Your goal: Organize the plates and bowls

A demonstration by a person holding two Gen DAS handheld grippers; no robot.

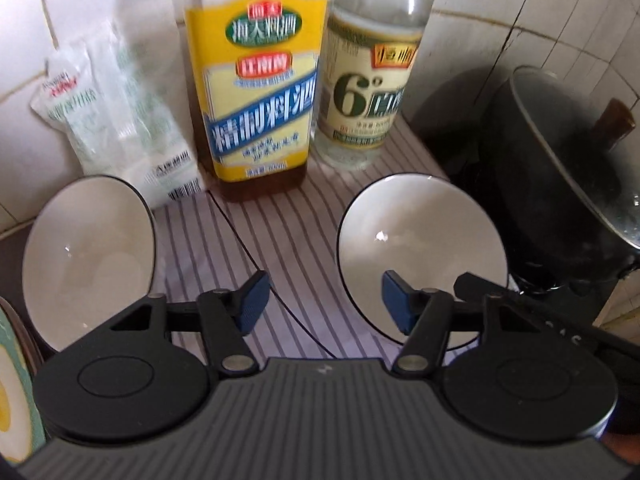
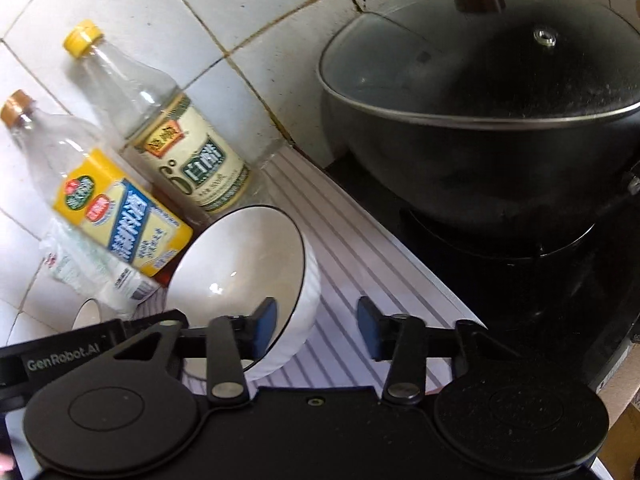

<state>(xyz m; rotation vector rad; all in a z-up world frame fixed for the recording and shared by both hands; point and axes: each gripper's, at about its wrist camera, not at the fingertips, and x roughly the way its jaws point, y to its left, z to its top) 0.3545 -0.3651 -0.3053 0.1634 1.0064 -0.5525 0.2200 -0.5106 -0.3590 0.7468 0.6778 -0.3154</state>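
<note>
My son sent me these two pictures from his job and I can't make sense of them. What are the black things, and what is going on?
Each picture comes from a camera on hand-held tongs, looking along their blue-padded fingers. The left tongs are open and hold nothing. The right tongs are open, one finger inside the rim of a white bowl. On the striped mat stand a second bowl, a cooking wine bottle and a vinegar bottle. Beside them a lidded black wok sits on the stove.

My left wrist camera looks down and forward, close over the striped countertop mat [image 1: 280, 240] toward the tiled wall. My right wrist camera views it tilted, from the right. Both share the yellow-labelled cooking-wine bottle [image 1: 256, 92] [image 2: 120, 216] and black lidded wok [image 1: 568, 168] [image 2: 488, 128].
</note>
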